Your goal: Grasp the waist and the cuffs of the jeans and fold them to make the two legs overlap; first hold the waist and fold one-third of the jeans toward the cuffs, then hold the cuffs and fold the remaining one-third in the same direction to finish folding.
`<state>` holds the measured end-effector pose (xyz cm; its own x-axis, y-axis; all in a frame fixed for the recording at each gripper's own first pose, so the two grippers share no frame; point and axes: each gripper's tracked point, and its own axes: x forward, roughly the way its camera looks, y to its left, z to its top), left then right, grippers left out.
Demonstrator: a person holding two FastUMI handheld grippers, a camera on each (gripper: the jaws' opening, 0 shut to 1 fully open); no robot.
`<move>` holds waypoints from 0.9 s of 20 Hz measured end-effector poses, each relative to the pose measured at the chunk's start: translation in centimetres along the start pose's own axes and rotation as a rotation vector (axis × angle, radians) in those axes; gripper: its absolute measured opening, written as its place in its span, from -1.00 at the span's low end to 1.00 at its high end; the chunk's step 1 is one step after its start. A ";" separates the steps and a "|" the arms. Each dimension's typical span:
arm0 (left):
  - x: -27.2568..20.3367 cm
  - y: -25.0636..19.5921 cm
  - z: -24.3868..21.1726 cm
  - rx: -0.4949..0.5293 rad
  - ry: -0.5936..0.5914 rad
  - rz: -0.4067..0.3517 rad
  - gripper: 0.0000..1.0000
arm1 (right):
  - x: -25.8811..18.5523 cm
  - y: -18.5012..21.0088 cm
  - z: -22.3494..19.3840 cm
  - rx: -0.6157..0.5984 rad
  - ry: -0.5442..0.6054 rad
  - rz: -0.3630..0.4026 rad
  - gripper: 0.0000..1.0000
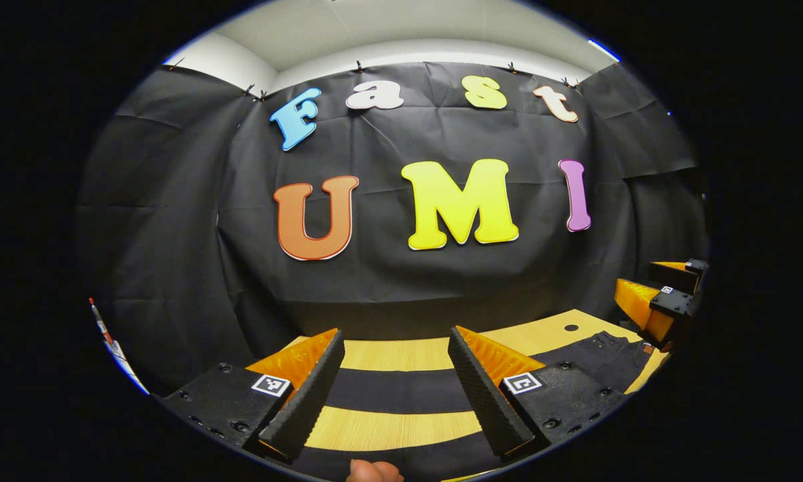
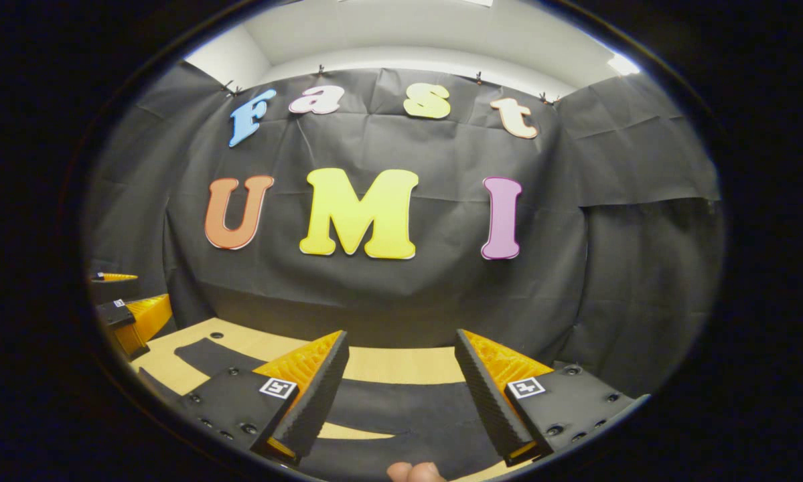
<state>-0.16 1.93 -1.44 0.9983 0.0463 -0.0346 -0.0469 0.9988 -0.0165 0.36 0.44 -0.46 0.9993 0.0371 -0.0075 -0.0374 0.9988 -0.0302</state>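
The jeans (image 1: 401, 390) lie flat on the wooden counter (image 1: 388, 428), dark against the light wood. In the left gripper view the two legs run as separate bands across the frame with a strip of bare counter between them, and the waist end with its pocket stitching (image 1: 609, 355) lies to the right. The long axis therefore runs left to right across the counter, cuffs left and waist right. In the right gripper view the wider waist portion (image 2: 401, 408) lies just below that gripper. The legs are not yet overlapped, so the judged step is the first one: the approach before the grasp at waist and cuffs. The left gripper (image 1: 396, 391) hovers over the legs with its jaws spread wide and nothing between them. The right gripper (image 2: 398, 391) hovers over the waist region, likewise wide and empty. A fingertip (image 1: 373, 470) of the holding hand shows at the near edge. The next move probably calls for lowering each gripper to a fabric edge, closing on it, and carrying one leg over the other.
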 end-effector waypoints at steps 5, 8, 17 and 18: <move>-4.2 2.9 -6.9 -0.183 0.232 0.086 0.99 | -0.9 -1.2 -1.6 -0.025 0.043 0.024 0.94; -8.5 4.7 -13.4 -0.437 0.442 0.181 0.99 | -1.1 -1.9 -3.1 -0.035 0.082 0.035 0.94; -17.6 3.8 -24.1 -1.282 0.807 0.411 0.98 | -1.4 -4.1 -5.2 -0.064 0.145 0.025 0.94; -17.8 3.6 -24.8 -1.320 0.816 0.420 0.98 | -1.3 -4.1 -5.4 -0.068 0.148 0.024 0.94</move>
<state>-18.92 4.23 -25.64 0.6441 -0.1535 -0.7494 -0.7261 0.1853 -0.6621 -0.85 -3.90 -5.67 0.9864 0.0515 -0.1562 -0.0670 0.9932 -0.0957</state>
